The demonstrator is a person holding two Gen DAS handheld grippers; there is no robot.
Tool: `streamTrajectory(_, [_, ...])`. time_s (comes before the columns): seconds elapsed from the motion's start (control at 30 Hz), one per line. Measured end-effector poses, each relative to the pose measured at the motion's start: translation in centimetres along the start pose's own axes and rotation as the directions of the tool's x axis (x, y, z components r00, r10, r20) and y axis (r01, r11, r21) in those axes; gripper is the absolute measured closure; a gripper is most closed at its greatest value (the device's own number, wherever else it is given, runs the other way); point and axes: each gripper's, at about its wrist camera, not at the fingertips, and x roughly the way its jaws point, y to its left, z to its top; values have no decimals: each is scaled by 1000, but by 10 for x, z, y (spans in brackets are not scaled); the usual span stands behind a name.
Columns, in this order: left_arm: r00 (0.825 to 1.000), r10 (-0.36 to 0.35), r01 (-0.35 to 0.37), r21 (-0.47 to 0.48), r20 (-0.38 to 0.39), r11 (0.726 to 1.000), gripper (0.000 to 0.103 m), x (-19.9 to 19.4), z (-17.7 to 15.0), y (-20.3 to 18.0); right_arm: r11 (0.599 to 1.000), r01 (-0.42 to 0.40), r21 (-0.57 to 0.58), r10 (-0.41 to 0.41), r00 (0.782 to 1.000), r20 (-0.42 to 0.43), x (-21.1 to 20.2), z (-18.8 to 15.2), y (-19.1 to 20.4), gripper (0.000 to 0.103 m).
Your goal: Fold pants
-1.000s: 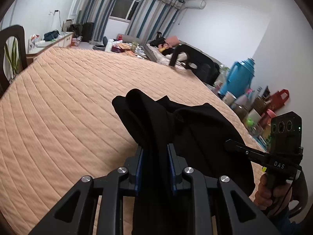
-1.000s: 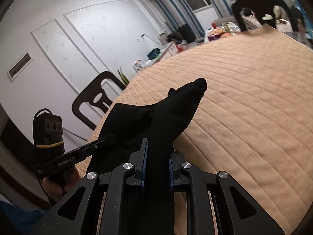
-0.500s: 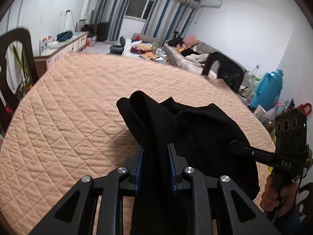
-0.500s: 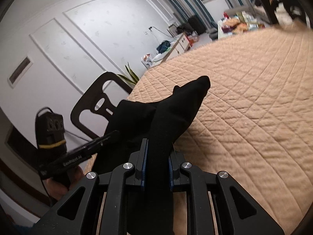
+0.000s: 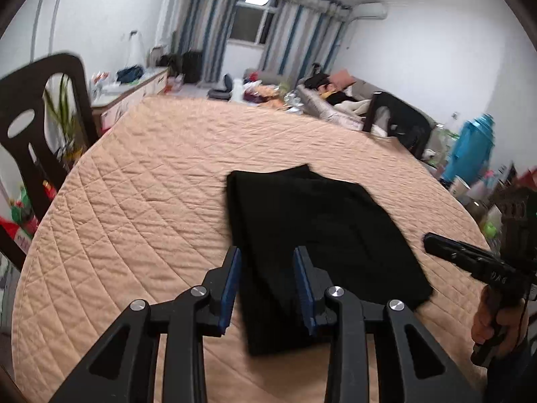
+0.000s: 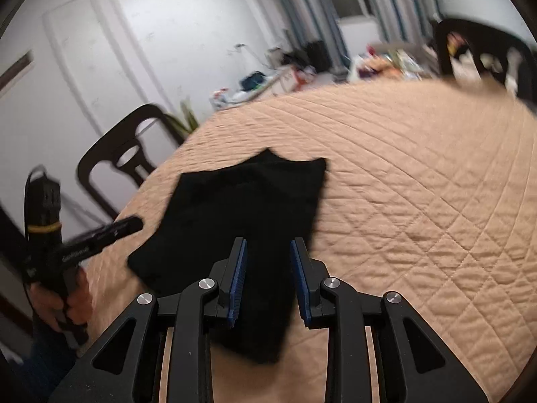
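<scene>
Our left gripper and right gripper gape, released. The pants lie folded flat on the quilt, so we judge the fold laid.

Lived-in home room: quilted bedspread, striped curtains, cluttered sofa, wall air conditioner.

Both wrist views over shared pants

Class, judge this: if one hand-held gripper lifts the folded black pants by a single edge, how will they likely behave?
The black pants lie flat and follow the quilted table cover, so they are probably floppy and would droop and unfold. The cloth looks thin, likely light. Pushed, they would probably bunch on the textured quilting rather than slide.
</scene>
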Motion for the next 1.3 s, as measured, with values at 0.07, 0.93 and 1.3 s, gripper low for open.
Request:
streamTrajectory(0.07, [1000, -21, 21, 26, -1, 999, 68, -6, -9, -11, 998, -3, -68, 1, 1000, -20, -1, -9, 16, 76])
streamTrajectory(0.93, [987, 135, -128, 86, -81, 988, 66, 94, 45, -1, 989, 127, -75, -135, 984, -114, 99, 51, -12, 78])
streamTrajectory(1.3, [984, 168, -163, 99, -50, 982, 66, 49, 26, -20, 995, 71, -65, -75, 996, -58, 42, 30, 3, 77])
